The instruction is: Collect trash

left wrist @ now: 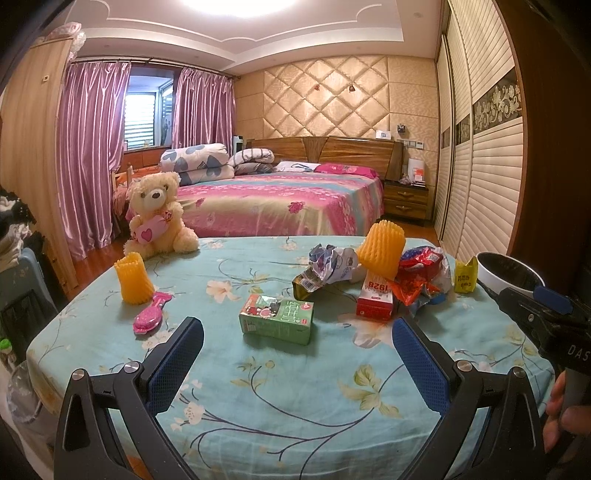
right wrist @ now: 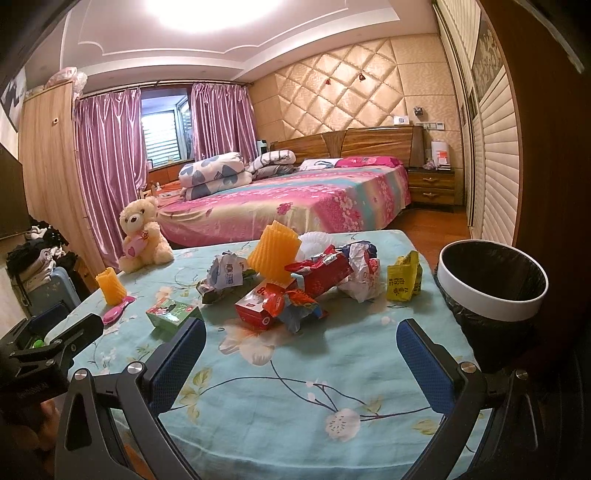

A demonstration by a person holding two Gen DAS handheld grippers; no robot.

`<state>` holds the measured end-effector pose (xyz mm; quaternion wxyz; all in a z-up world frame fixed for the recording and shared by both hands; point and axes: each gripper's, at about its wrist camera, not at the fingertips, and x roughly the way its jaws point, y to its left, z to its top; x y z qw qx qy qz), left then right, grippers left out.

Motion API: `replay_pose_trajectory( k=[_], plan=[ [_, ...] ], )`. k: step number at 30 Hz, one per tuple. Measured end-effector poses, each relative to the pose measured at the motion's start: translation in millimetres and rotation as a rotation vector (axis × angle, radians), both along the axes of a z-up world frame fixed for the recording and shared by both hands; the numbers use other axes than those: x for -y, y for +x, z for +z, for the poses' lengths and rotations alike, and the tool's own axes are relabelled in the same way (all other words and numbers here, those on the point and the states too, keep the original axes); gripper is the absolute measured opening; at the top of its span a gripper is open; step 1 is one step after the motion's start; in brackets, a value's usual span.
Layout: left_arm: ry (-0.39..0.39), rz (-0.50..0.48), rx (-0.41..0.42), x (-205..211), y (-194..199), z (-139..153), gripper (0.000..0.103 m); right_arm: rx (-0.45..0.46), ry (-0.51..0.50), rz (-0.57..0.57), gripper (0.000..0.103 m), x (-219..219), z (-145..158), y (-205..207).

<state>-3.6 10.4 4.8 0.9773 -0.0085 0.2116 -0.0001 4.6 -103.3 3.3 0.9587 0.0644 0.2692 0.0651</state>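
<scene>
Both grippers' fingers gape wide, empty. Left gripper (left wrist: 297, 341) should straddle the green carton (left wrist: 276, 318) at centre frame, probably squeezing gently.

Bright warm ceiling light (left wrist: 238, 3) blown out overhead; window (left wrist: 142, 118) daylight; strong fisheye bending, dark corners.

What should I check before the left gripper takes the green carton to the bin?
1. Left gripper open and empty: ok.
2. Green rectangular drink carton lying free on the blue floral tablecloth, apart from the trash pile: ok.
3. Path to carton clear: ok.
4. White-rimmed, black-lined trash bin mouth open: ok.
5. Right gripper open, clear of bin: ok.
6. Carton empty: cannot tell.
</scene>
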Motion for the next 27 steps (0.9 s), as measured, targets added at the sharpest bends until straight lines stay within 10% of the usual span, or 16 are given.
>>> replay_pose_trajectory(
  k=[27],
  plan=[
    [0.001,-0.004,-0.024,2.5,3.9,-6.5,0.102,-0.033,0.015,0.004,0.103,0.7,-6.7,1.3]
  ],
)
